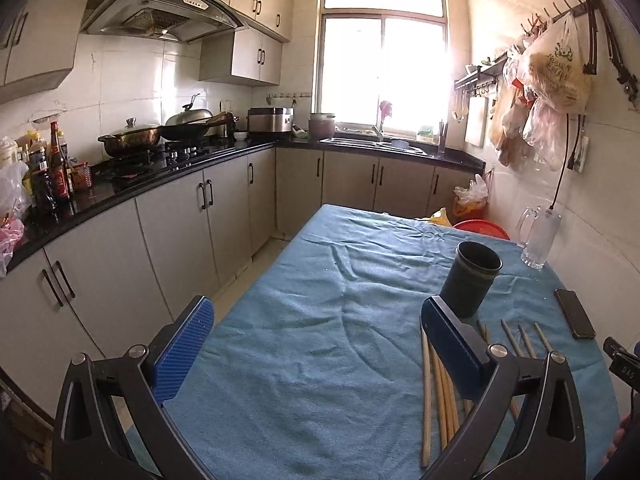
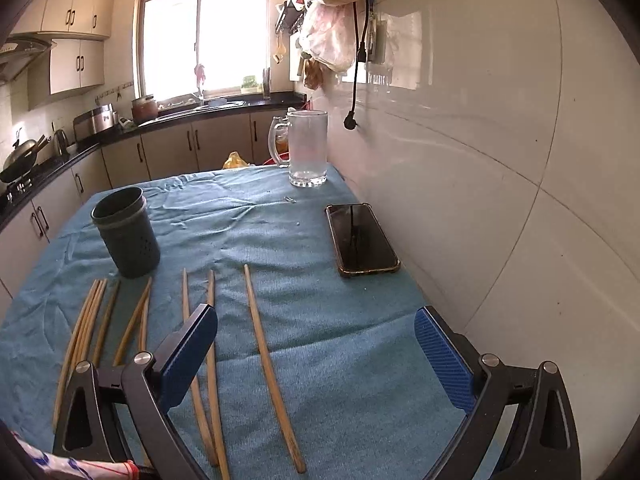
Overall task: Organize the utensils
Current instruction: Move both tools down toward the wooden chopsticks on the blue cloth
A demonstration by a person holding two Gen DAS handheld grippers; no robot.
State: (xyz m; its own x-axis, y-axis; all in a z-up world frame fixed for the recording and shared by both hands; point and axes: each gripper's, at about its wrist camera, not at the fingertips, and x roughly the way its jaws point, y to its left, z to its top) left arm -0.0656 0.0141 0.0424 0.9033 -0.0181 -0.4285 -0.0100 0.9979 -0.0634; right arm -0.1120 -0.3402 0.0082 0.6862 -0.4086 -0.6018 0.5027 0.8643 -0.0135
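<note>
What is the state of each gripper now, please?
Left gripper: open, holding nothing.
Right gripper: open, holding nothing, above the chopsticks.

1. The right tongs (image 2: 316, 346) hang wide apart, empty, over the blue-clothed table (image 2: 360, 340).
2. Chopsticks (image 2: 264, 344) lie loose near the upright dark holder (image 2: 127, 232).
3. A phone (image 2: 362, 239) lies beside the wall.

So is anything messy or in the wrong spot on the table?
Yes. The chopsticks lie scattered loose on the blue cloth instead of standing in the dark holder, which is upright and looks empty. A phone also lies near the wall. Nothing looks spilled or broken.
</note>
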